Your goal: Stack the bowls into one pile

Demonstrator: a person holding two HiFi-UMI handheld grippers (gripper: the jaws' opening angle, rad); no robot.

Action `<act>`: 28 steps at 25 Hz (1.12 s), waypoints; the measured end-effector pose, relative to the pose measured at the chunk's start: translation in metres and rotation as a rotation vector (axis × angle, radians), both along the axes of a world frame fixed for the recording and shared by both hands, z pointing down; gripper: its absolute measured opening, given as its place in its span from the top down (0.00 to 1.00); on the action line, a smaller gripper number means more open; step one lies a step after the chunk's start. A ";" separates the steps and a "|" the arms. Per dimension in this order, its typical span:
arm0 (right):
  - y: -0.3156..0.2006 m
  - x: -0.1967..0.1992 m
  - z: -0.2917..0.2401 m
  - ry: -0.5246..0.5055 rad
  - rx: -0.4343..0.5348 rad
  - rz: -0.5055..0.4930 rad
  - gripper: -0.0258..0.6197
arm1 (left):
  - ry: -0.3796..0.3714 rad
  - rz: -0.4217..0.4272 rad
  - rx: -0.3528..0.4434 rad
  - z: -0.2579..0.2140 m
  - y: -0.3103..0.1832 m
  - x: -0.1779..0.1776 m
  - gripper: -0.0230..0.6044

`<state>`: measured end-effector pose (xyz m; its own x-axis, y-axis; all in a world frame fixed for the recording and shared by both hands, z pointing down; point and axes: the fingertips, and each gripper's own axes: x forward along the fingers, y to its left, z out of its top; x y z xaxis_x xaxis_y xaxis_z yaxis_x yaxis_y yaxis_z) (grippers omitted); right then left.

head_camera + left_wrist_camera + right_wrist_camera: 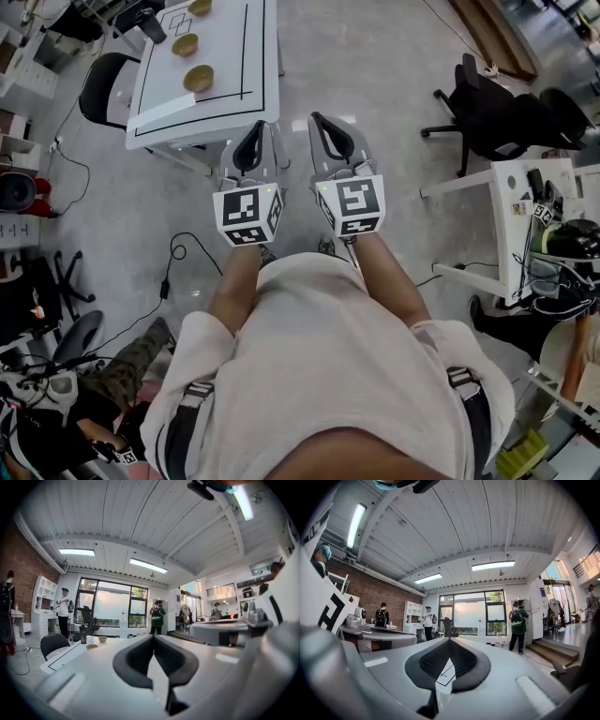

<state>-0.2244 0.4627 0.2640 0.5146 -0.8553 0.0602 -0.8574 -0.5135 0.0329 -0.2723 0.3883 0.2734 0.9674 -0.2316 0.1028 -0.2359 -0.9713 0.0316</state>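
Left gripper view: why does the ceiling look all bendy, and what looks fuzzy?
Left gripper view: the wide-angle lens bows the ceiling and blackens the corners; the left gripper, up close, looks soft; the ceiling light glares white. Head view: sharper, with pale shine on the floor.

I hold both arms out ahead of me, side by side in the middle of the head view and pointing toward the top of the frame. My grey left tongs [255,138] sit just left of my grey right tongs [323,129], close but not touching, both about level. The white marker cube on the left [247,216] and the white marker cube on the right [352,206] face up at me. My bare left forearm [234,281] and bare right forearm [386,274] run back to my chest. In the left gripper view the black left pads [136,660] meet at their tips with nothing between them. In the right gripper view the black right pads [432,660] do the same.
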 end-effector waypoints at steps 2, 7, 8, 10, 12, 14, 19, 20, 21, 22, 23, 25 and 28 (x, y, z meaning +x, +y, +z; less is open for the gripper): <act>-0.001 0.005 0.008 -0.010 -0.023 -0.003 0.96 | -0.004 -0.020 -0.002 0.002 0.000 0.001 0.96; 0.002 0.011 0.022 -0.031 -0.031 -0.071 0.96 | -0.018 -0.082 -0.007 0.014 0.006 0.004 0.96; 0.003 0.011 0.024 -0.030 -0.026 -0.085 0.96 | -0.021 -0.091 -0.006 0.017 0.009 0.005 0.96; 0.005 0.011 0.028 -0.024 -0.023 -0.104 0.96 | -0.021 -0.105 -0.004 0.023 0.015 0.005 0.96; 0.005 0.014 0.034 -0.026 -0.026 -0.122 0.96 | -0.028 -0.121 0.001 0.029 0.016 0.007 0.96; 0.002 0.020 0.040 -0.038 -0.036 -0.141 0.96 | -0.042 -0.138 0.004 0.032 0.012 0.011 0.96; -0.003 0.043 0.048 -0.061 -0.041 -0.150 0.96 | -0.045 -0.161 0.019 0.033 0.001 0.028 0.96; -0.005 0.051 0.050 -0.061 -0.041 -0.143 0.96 | -0.044 -0.158 0.019 0.034 -0.003 0.036 0.96; -0.007 0.059 0.051 -0.059 -0.043 -0.134 0.96 | -0.043 -0.153 0.017 0.037 -0.007 0.046 0.96; -0.009 0.067 0.054 -0.054 -0.048 -0.127 0.96 | -0.043 -0.148 0.013 0.039 -0.011 0.055 0.96; -0.012 0.074 0.056 -0.048 -0.057 -0.123 0.96 | -0.042 -0.144 0.006 0.042 -0.016 0.065 0.96; -0.018 0.091 0.060 -0.039 -0.078 -0.117 0.96 | -0.037 -0.136 -0.008 0.045 -0.025 0.087 0.96; -0.033 0.128 0.062 -0.053 -0.089 -0.103 0.96 | -0.036 -0.118 -0.005 0.046 -0.039 0.123 0.96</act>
